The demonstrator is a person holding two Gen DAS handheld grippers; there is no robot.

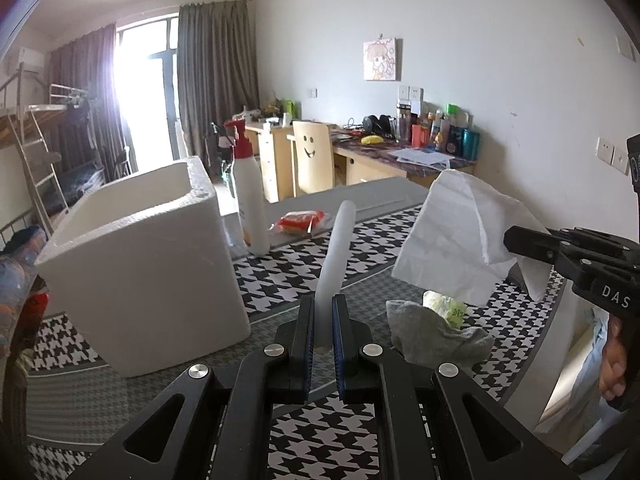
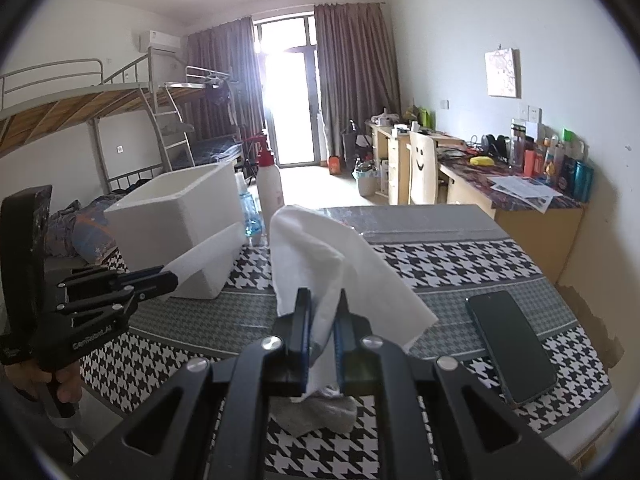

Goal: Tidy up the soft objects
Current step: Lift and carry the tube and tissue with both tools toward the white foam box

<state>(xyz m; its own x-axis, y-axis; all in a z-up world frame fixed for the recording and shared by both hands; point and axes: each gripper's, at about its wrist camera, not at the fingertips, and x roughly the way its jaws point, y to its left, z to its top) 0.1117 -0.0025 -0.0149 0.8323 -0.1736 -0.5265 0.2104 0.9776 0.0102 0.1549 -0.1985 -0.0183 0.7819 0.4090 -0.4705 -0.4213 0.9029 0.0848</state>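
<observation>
My left gripper (image 1: 323, 306) is shut on a thin white foam sheet (image 1: 336, 250), seen edge-on and held above the table; it also shows in the right wrist view (image 2: 208, 256). My right gripper (image 2: 323, 300) is shut on a white paper tissue (image 2: 320, 264) and holds it above the table; the tissue also shows in the left wrist view (image 1: 456, 236). A grey sock (image 1: 432, 334) lies crumpled on the houndstooth cloth below the tissue, with a small green-white wrapper (image 1: 446, 306) behind it. A white foam box (image 1: 148, 264) stands open at the left.
A white bottle with a red pump (image 1: 250, 200) and an orange packet (image 1: 302, 220) sit behind the box. A dark phone (image 2: 510, 344) lies on the table at the right. A blue-tinted bottle (image 2: 250, 216) stands behind the foam box. The table edge (image 1: 560, 320) is at the right.
</observation>
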